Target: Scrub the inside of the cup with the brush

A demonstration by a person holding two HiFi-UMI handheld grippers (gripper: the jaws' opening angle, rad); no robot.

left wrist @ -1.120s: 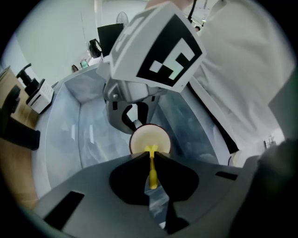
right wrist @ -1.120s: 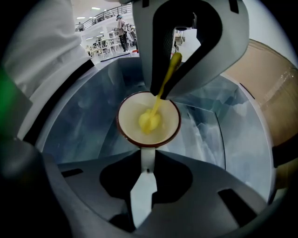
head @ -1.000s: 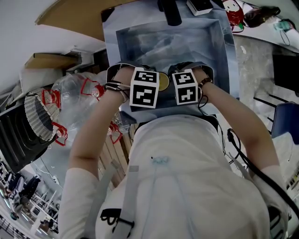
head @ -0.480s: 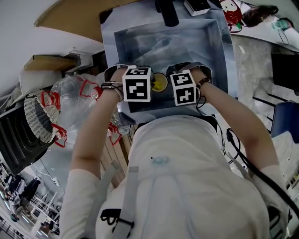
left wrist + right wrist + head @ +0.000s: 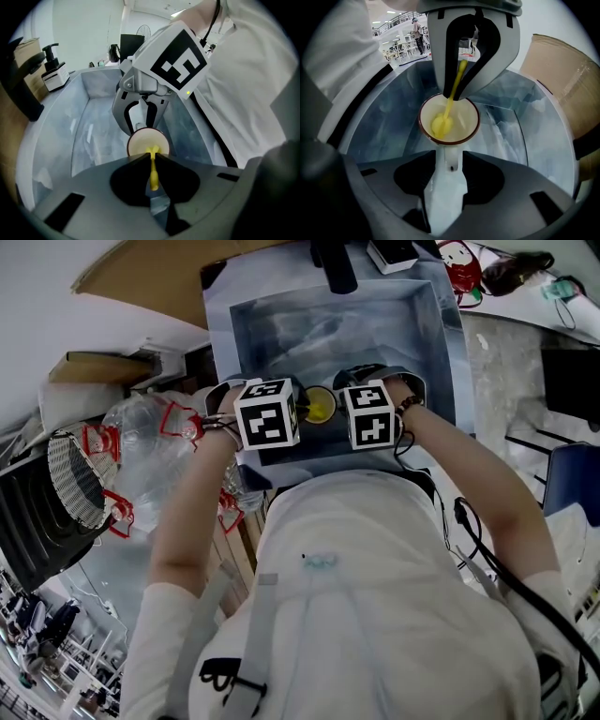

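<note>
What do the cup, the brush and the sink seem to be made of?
The cup is probably enamelled metal, perhaps ceramic: glossy cream inside, with a thin dark rim. The brush is likely plastic or silicone: uniform bright yellow, with a thin stem. The sink looks like brushed stainless steel: grey, with dull streaky reflections.

I face a sink set in a wooden counter, with a pump bottle at its edge, like a kitchen. But a dark screen, a cardboard box and tables in an open hall behind mark it as a lab mock-up.
</note>
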